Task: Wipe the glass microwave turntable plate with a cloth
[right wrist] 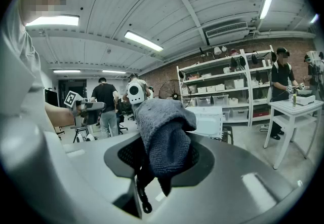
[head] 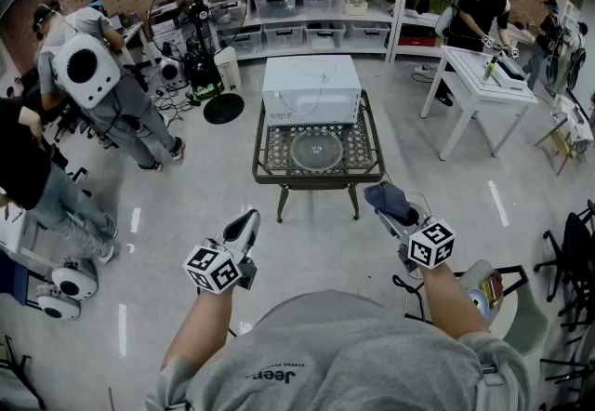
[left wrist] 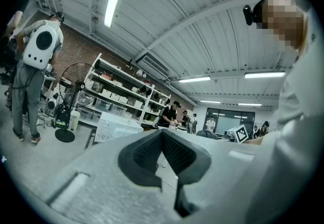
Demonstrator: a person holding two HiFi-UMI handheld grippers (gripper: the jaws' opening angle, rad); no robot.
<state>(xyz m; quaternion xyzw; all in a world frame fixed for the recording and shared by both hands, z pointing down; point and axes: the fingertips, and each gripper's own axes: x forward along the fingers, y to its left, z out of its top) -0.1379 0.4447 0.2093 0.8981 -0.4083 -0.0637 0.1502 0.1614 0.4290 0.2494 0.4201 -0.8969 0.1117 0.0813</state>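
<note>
The right claw (right wrist: 161, 163) clamps a grey cloth (right wrist: 163, 126) that stands up past its tips. The left claw (left wrist: 163, 136) is closed, empty. The glass plate (head: 317, 149) lies flat on the desk (head: 269, 175).

Floor (head: 316, 246) open to table (head: 263, 160) — microwave (head: 311, 88) stands behind plate (head: 316, 149).

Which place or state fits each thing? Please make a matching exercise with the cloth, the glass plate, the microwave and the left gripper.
Things:
1. cloth
2. glass plate
3. microwave
4. left gripper

Places or states:
A. at the far end of the table
B. jaws together, nothing between them
C. flat on the table, in front of the microwave
D. clamped in the right gripper

Pairs: 1-D, 2-C, 3-A, 4-B
</note>
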